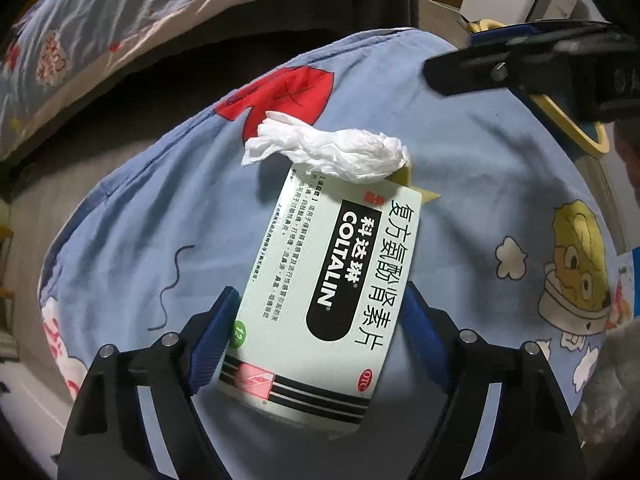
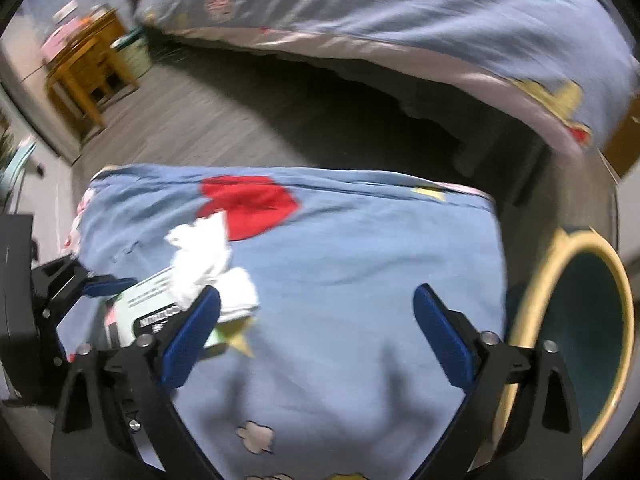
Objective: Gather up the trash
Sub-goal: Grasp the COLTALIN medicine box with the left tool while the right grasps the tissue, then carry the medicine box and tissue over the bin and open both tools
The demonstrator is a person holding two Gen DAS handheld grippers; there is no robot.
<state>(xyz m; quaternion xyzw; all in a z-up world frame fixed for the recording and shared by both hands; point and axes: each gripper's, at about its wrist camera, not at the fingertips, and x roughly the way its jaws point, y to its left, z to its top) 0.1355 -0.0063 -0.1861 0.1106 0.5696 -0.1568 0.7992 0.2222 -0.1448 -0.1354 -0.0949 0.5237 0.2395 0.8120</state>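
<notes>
A pale green medicine box (image 1: 320, 300) printed COLTALIN lies on a blue cartoon-print pillow (image 1: 480, 240). A crumpled white tissue (image 1: 332, 152) rests on the box's far end. My left gripper (image 1: 320, 296) straddles the box, its blue pads against the two long edges. My right gripper (image 2: 316, 300) stands open over bare pillow fabric (image 2: 360, 280), right of the tissue (image 2: 204, 252) and box (image 2: 156, 300), with nothing between its fingers. A black finger (image 1: 480, 68) of it shows at upper right in the left wrist view.
A round bin with a yellow rim (image 2: 524, 320) and dark teal inside stands just past the pillow's right edge, its rim (image 1: 576, 132) also in the left wrist view. Beyond a dark gap lies a bed with matching bedding (image 2: 400, 12). A wooden table (image 2: 84, 72) stands far left.
</notes>
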